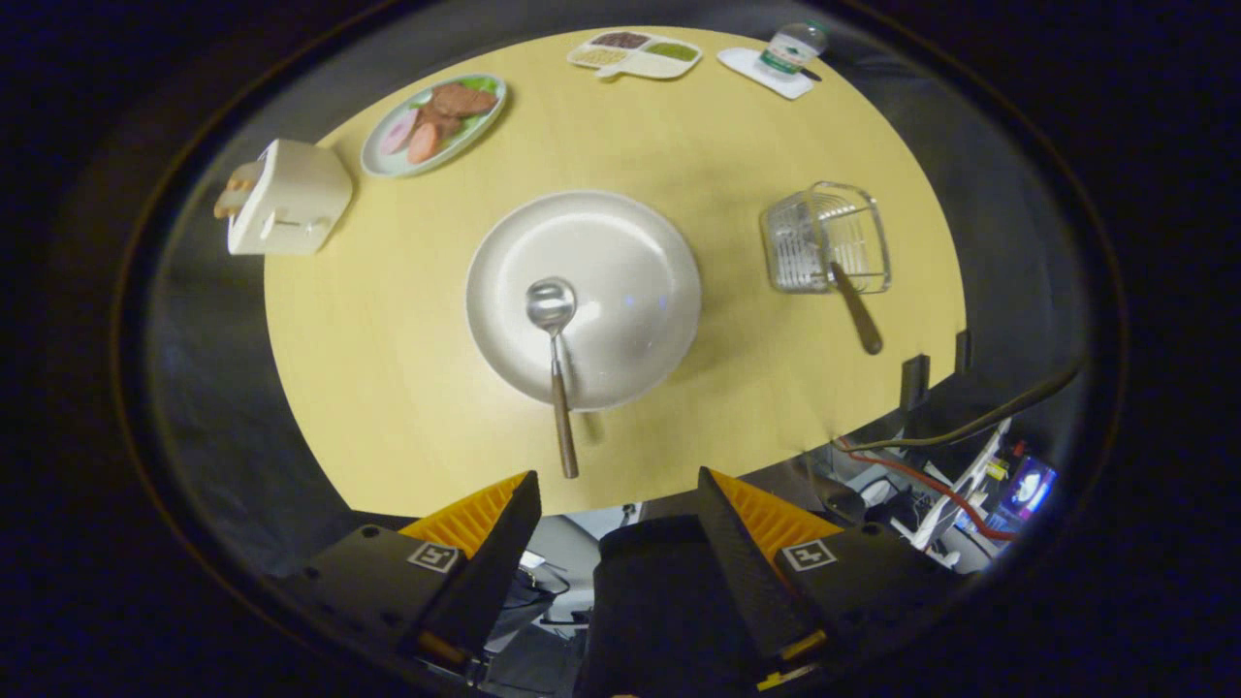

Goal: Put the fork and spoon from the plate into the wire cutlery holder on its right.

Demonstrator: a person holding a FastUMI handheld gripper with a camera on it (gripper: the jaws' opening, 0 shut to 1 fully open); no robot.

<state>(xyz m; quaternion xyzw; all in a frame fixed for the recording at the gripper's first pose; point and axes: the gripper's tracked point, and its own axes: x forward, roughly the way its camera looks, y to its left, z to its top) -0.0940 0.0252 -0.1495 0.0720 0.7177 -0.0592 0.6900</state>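
One utensil of the two seems to be home already: a brown handle (858, 310) leans out of the wire cutlery holder (826, 237), its working end hidden in the mesh, so I take it for the fork, though I cannot confirm that. The spoon (555, 354) is what is left. Its bowl lies inside the white plate (620, 262), and its wooden handle runs over the plate's near rim onto the round desk (388, 339), pointing back toward the tool (619, 509).

The tool hangs above the near edge of the desk, fingers spread wide and gripping nothing, the spoon handle's end just ahead of them. By my reckoning the job is about half done: the spoon has yet to be picked up and carried right to the holder.
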